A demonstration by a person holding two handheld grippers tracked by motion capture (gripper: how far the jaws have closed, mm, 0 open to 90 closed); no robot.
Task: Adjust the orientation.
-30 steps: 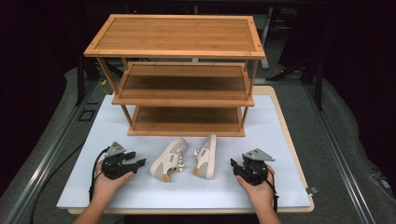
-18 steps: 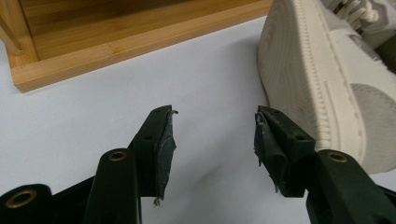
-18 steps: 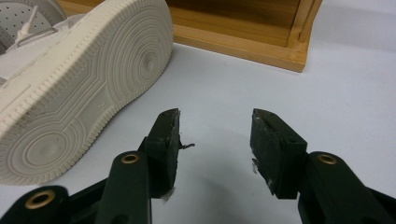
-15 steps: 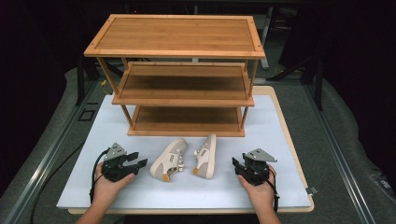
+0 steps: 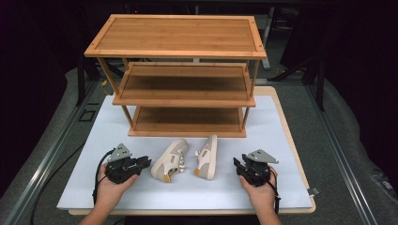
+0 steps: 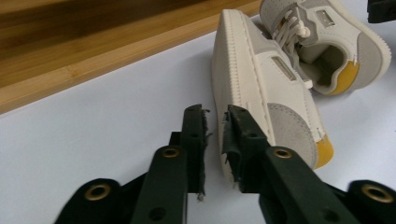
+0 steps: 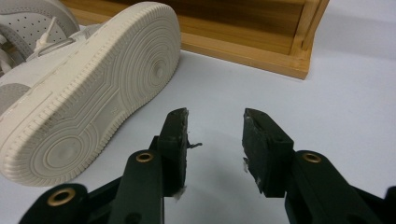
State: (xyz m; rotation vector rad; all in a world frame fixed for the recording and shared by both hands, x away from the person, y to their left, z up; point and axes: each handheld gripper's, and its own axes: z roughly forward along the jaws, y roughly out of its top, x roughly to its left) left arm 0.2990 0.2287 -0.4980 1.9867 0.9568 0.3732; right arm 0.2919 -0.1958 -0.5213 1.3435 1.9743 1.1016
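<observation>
Two beige sneakers with grey panels and yellow heels lie on the white table in front of a wooden shoe rack [image 5: 183, 101]. The left sneaker [image 5: 170, 161] leans over on its side. The right sneaker [image 5: 207, 157] lies on its side with its sole facing right. My left gripper [image 5: 146, 162] points at the left sneaker [image 6: 261, 93], its jaws a narrow gap apart and empty, tips just short of the heel. My right gripper [image 5: 237, 164] is open and empty a little way from the ribbed sole [image 7: 93, 93].
The rack has three shelves with nothing on them, and its bottom board [image 7: 252, 42] lies close behind the sneakers. The white table top [image 5: 281, 140] stretches to both sides. Dark floor and metal rails [image 5: 51, 150] surround the table.
My left gripper has crept a little to the right, toward the left sneaker. The right gripper and both sneakers have stayed put.
</observation>
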